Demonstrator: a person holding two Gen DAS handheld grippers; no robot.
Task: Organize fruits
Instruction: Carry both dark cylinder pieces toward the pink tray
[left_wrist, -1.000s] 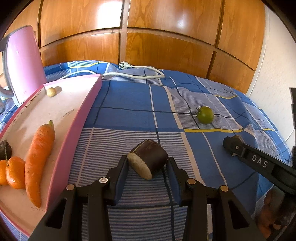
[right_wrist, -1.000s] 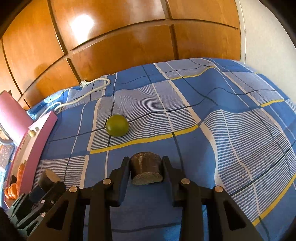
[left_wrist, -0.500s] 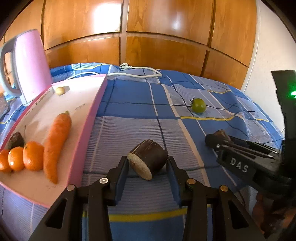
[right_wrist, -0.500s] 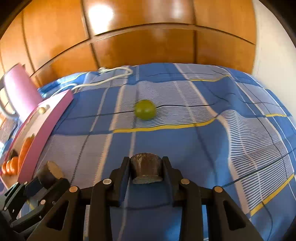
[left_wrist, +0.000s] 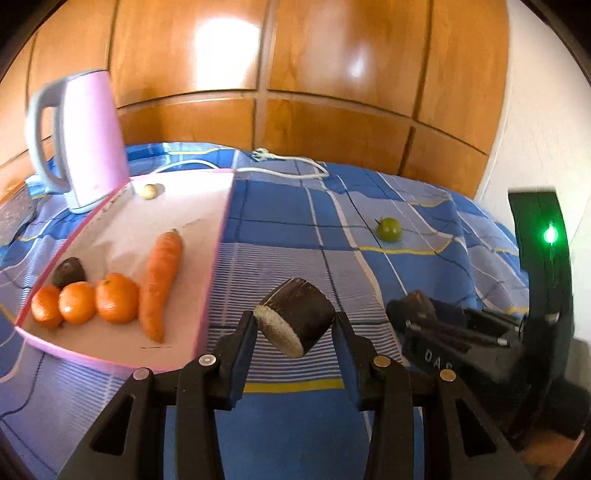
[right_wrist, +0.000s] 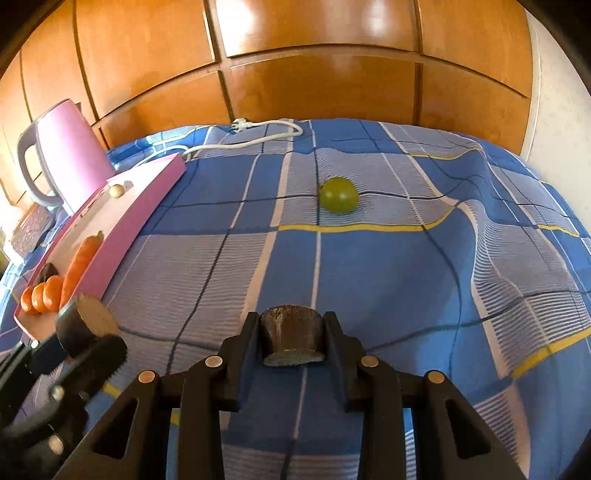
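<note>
Covering the whole surface is a blue checked bedspread (right_wrist: 388, 280), backed by a wooden panelled wall (left_wrist: 332, 74).

A pink kettle (left_wrist: 88, 140) stands upright at the far left edge of the bedspread, just behind the far end of a pink-rimmed tray (left_wrist: 216, 258). The tray lies along the left side. A white power cord (right_wrist: 258, 138) with its plug trails across the far edge of the bedspread.

On the tray, a carrot (left_wrist: 160, 284) lies lengthwise near the tray's right rim. Three oranges (left_wrist: 116, 297) sit in a row at the near left corner, the nearest one touching the carrot. A dark fruit (left_wrist: 68, 271) rests behind them, touching the row; its kind cannot be determined. A small pale round item (left_wrist: 149, 191) sits at the tray's far end, near the kettle.

The left gripper (left_wrist: 295, 328) is clamped on a dark eggplant piece (left_wrist: 295, 319), pale cut face turned towards the camera, held above the bedspread just right of the tray's near right corner.

The right gripper (right_wrist: 291, 341) is clamped on a second eggplant piece (right_wrist: 291, 338), held above the near middle of the bedspread.

A green tomato (right_wrist: 338, 195) lies alone on the bedspread, towards its far middle, well apart from tray and grippers.
</note>
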